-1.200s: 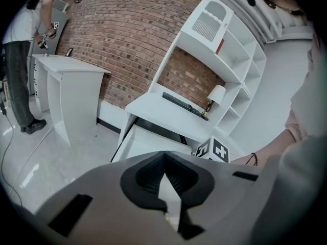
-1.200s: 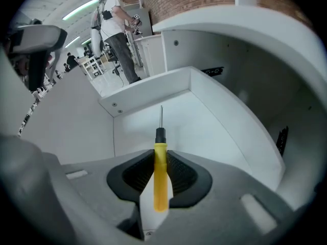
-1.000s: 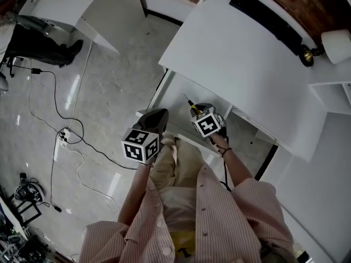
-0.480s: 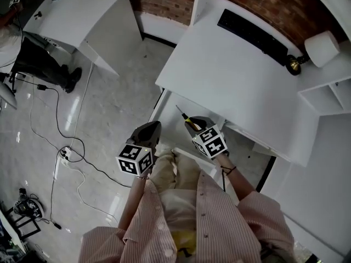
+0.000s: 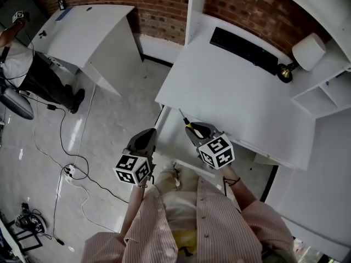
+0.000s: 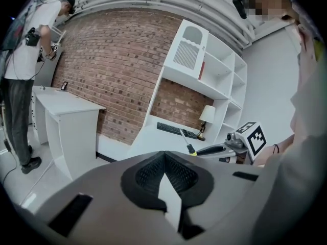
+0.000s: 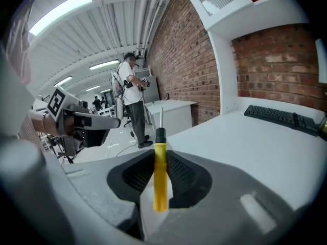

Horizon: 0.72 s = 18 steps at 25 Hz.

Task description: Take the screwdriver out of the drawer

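Observation:
A screwdriver [image 7: 160, 182] with a yellow handle, a black collar and a thin metal shaft stands upright between the pads of my right gripper [image 7: 159, 154], which is shut on it. In the head view the screwdriver [image 5: 186, 124] sticks out ahead of the right gripper [image 5: 193, 129], above the open white drawer [image 5: 170, 133] under the desk's front edge. My left gripper [image 5: 147, 137] hangs beside it to the left, off the drawer, pads together with nothing in them. From the left gripper [image 6: 164, 160] I see the right gripper [image 6: 214, 148] holding the screwdriver [image 6: 187, 142].
The white desk [image 5: 230, 92] bears a black keyboard [image 5: 244, 49] and a lamp [image 5: 307, 52] at the back, against a brick wall. White shelves [image 5: 323, 97] stand at the right. A second white desk [image 5: 88, 29], a standing person [image 5: 22, 64] and floor cables [image 5: 71, 169] are to the left.
Both grippers have risen, the right one more, carrying the screwdriver up from the drawer toward desk height. The left gripper stays shut and empty.

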Available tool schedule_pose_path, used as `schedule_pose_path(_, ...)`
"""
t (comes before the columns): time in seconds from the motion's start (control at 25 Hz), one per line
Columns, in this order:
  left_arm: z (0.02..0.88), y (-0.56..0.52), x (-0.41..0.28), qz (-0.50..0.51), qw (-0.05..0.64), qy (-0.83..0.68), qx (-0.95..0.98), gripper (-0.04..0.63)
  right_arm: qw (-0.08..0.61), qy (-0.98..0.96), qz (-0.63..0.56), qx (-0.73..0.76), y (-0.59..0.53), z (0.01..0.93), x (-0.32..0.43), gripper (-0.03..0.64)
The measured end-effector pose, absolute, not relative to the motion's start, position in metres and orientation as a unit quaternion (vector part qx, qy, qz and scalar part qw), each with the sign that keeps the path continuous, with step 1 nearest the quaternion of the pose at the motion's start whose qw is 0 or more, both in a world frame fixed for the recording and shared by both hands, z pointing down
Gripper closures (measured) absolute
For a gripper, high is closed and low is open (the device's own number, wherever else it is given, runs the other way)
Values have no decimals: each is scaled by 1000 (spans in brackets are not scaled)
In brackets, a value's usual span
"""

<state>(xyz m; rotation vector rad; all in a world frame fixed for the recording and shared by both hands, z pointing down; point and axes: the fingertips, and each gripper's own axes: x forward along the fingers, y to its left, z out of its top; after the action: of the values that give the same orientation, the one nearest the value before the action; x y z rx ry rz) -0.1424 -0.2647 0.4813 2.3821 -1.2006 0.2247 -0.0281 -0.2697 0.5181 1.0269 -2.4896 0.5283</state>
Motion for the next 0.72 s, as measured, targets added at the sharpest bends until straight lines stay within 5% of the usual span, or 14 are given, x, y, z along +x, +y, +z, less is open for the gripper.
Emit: schedule_pose_path(0.72, 409, -290, -169, 27, 146, -476, 867, 597, 14, -870, 150, 469, -297, 407, 27, 537)
